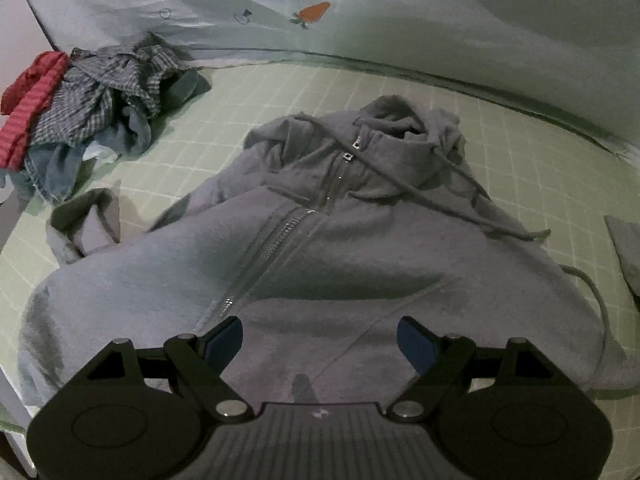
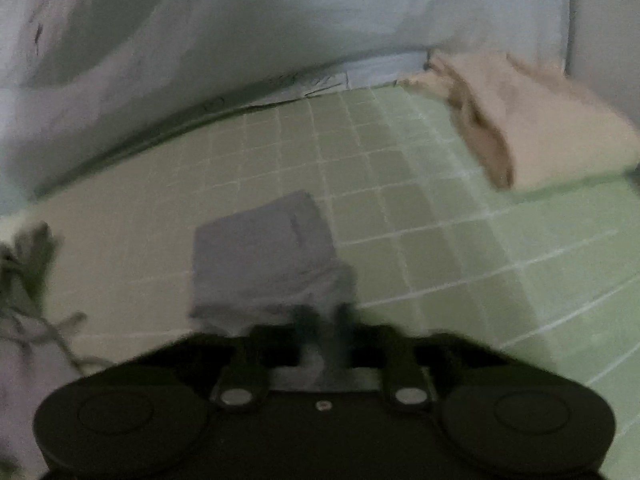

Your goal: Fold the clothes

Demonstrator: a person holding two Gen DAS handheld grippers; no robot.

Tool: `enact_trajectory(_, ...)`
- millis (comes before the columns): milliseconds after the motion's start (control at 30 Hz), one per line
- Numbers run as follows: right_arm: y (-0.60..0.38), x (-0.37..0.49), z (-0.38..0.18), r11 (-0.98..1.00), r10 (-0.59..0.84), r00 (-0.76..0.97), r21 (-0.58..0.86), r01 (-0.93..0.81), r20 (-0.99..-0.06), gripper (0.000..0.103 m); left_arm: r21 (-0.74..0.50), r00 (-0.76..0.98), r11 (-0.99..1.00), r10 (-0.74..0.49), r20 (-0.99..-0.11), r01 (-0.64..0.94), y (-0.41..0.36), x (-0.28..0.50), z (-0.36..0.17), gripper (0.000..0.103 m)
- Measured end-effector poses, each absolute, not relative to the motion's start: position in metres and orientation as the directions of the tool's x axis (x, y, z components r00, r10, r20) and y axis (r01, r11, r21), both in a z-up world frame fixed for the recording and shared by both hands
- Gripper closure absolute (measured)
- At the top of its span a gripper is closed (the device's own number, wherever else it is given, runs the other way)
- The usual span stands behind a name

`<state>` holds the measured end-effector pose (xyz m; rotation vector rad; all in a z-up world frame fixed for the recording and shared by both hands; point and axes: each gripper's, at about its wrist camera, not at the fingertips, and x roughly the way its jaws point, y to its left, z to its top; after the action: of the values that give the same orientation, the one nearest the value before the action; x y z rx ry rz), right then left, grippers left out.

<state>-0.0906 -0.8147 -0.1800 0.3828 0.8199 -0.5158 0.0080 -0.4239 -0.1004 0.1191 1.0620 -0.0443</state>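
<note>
Grey zip-front hoodie [image 1: 320, 248] lies face up on a green surface [image 1: 288, 92] marked with a pale grid, hood [image 1: 404, 128] toward the far edge, zipper [image 1: 276, 236] running down the chest at a slant, mostly closed. Drawcords [image 1: 448, 196] trail loose across the right shoulder area. One sleeve cuff [image 1: 86, 220] is bunched at the hoodie's left side in the left wrist view, standing up a little from the surface. Left hand-held gripper [image 1: 320, 340] hangs over the lower front of the hoodie, jaws wide apart, nothing between them; blue pads [image 1: 224, 340] clear of the cloth as far as can be judged. Right wrist view is blurred. Right hand-held gripper [image 2: 324, 320] has its fingers drawn together, pinched on a grey sleeve end [image 2: 264, 256], which extends forward from the fingertips and lies over the grid surface. A bit of the hoodie's body and cord shows at the left edge of that view. Far left of the surface: heap of unfolded clothes [image 1: 96, 120], checked shirt, denim, a red ribbed piece [image 1: 28, 112] beside it. Far right in the right wrist view: a folded beige garment [image 2: 552, 124]. Behind the surface, a pale sheet [image 1: 360, 4] printed with small carrots.
</note>
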Motion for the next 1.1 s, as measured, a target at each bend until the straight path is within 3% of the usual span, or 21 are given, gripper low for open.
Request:
enact_trajectory(167, -0.824, -0.150, -0.132, 0.662, -0.559, 0.524, 0.035, 0.748, -0.643, 0.099, 0.054, 0.506, 0.997, 0.018, -0.863, 0.057, -0.412, 0.001, -0.092, 0.018)
enact_trajectory(300, -0.822, -0.211, -0.096, 0.538, -0.686, 0.445, 0.011, 0.843, -0.575, 0.099, 0.033, 0.519, 0.998, 0.003, -0.855, 0.049, -0.405, -0.004, -0.089, 0.018)
enact_trajectory(367, -0.815, -0.227, -0.098, 0.516, -0.691, 0.402, -0.021, 0.856, -0.600, 0.099, 0.015, 0.523, 0.999, -0.011, -0.852, 0.046, -0.398, -0.009, -0.090, 0.018)
enact_trajectory(467, -0.810, -0.237, -0.128, 0.468, -0.641, 0.275, -0.081, 0.880, -0.717, 0.096, -0.004, 0.531, 0.999, -0.023, -0.847, 0.038, -0.381, -0.017, -0.090, 0.018)
enact_trajectory(500, -0.805, -0.241, -0.135, 0.458, -0.618, 0.256, -0.076, 0.886, -0.743, 0.092, -0.009, 0.534, 0.999, -0.026, -0.845, 0.035, -0.376, -0.020, -0.090, 0.018)
enact_trajectory(533, -0.799, -0.244, -0.140, 0.449, -0.596, 0.243, -0.067, 0.891, -0.765, 0.082, -0.014, 0.537, 0.999, -0.028, -0.843, 0.032, -0.369, -0.022, -0.090, 0.018)
enact_trajectory(567, -0.790, -0.245, -0.142, 0.458, -0.587, 0.245, -0.067, 0.886, -0.771, 0.055, -0.014, 0.543, 1.000, -0.025, -0.839, 0.024, -0.361, -0.026, -0.088, 0.018)
enact_trajectory(633, -0.767, -0.241, -0.140, 0.491, -0.584, 0.268, -0.071, 0.868, -0.766, 0.027, -0.012, 0.552, 1.000, -0.011, -0.834, 0.003, -0.341, -0.035, -0.087, 0.018)
enact_trajectory(800, -0.696, -0.226, -0.137, 0.647, -0.494, 0.440, 0.021, 0.762, -0.750, 0.000, 0.016, 0.538, 0.998, 0.047, -0.842, -0.062, -0.279, -0.054, -0.092, 0.018)
enact_trajectory(967, -0.606, -0.186, -0.146, 0.763, -0.312, 0.560, 0.149, 0.629, -0.768, 0.000, 0.031, 0.501, 0.992, 0.087, -0.861, -0.119, -0.213, -0.060, -0.097, 0.017)
enact_trajectory(1100, -0.538, -0.158, -0.157, 0.800, -0.171, 0.601, 0.245, 0.547, -0.781, 0.000, 0.041, 0.511, 0.995, 0.085, -0.855, -0.096, -0.176, -0.055, -0.094, 0.010)
